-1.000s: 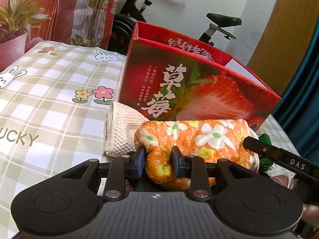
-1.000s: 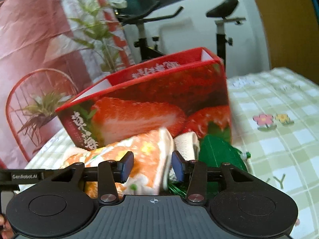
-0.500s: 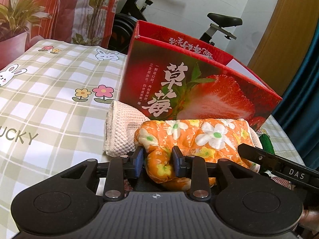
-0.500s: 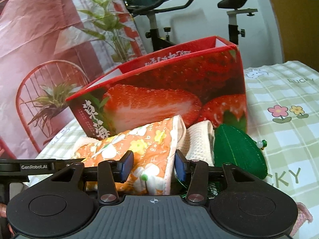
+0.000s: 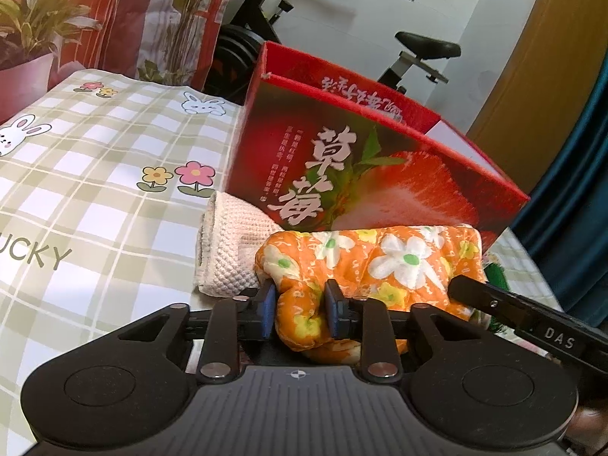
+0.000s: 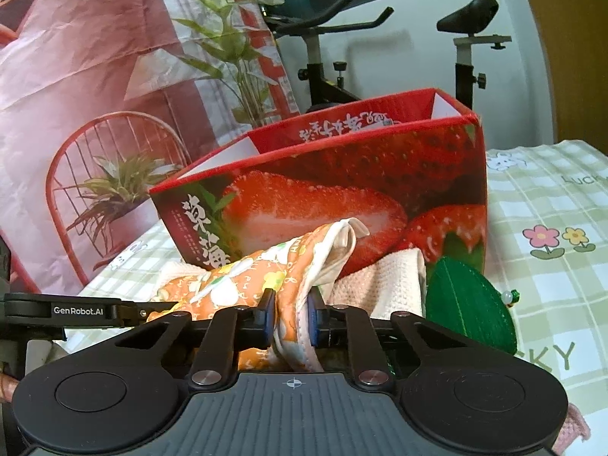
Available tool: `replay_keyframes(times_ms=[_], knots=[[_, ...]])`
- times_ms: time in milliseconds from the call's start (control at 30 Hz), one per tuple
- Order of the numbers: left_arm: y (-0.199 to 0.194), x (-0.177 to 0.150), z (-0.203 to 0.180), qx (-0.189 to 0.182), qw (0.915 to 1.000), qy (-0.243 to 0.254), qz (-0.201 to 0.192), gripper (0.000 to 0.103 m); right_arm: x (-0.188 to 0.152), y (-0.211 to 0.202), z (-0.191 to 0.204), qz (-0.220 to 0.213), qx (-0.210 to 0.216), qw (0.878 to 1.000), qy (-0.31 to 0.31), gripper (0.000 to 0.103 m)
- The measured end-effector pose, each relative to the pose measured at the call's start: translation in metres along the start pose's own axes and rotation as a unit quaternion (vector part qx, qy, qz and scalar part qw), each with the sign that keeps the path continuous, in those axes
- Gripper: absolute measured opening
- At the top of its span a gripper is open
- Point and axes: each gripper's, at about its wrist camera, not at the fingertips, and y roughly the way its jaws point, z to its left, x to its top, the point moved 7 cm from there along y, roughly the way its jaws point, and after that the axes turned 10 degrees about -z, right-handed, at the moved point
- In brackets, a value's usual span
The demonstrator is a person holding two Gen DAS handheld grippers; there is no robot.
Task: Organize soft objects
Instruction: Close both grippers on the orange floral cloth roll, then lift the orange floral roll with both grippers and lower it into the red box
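Left wrist view: our left hand-held gripper (image 5: 298, 309) is clamped on one end of the orange floral cloth (image 5: 380, 262), strawberry box (image 5: 364, 174) right behind it.

Right wrist view: our right hand-held gripper (image 6: 290, 313) pinches the cloth's other end, cream towel (image 6: 383, 281) just beside on the desk (image 6: 551, 266).

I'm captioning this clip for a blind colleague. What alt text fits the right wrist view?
The right gripper pinches one end of an orange floral quilted cloth lying before a red strawberry-print cardboard box, with a cream waffle towel and green felt leaf beside it.
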Motion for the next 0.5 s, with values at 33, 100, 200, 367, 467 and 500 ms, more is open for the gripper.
replay_keyframes(times_ms=[33, 100, 200, 367, 467, 500], knots=[[-0.002, 0.001, 0.0, -0.002, 1.0, -0.001, -0.004, 0.024, 0.001, -0.001, 0.001, -0.002, 0.0, 1.0, -0.002, 0.015], [-0.005, 0.004, -0.002, -0.005, 0.9999, 0.0, -0.011, 0.022, 0.003, -0.004, 0.002, -0.007, 0.002, 1.0, -0.006, 0.014], [-0.011, 0.01, -0.004, -0.011, 0.9996, 0.002, -0.026, 0.021, 0.009, -0.007, 0.004, -0.016, 0.003, 1.0, -0.01, 0.014], [-0.023, 0.022, -0.012, -0.021, 0.9983, 0.011, -0.053, 0.02, 0.022, -0.017, 0.008, -0.038, 0.004, 0.999, -0.02, 0.014], [-0.032, 0.032, -0.02, -0.028, 0.9968, 0.02, -0.072, 0.019, 0.031, -0.023, 0.011, -0.051, 0.004, 0.998, -0.027, 0.014], [-0.035, 0.035, -0.022, -0.03, 0.9962, 0.024, -0.078, 0.019, 0.034, -0.025, 0.012, -0.055, 0.004, 0.998, -0.03, 0.014]])
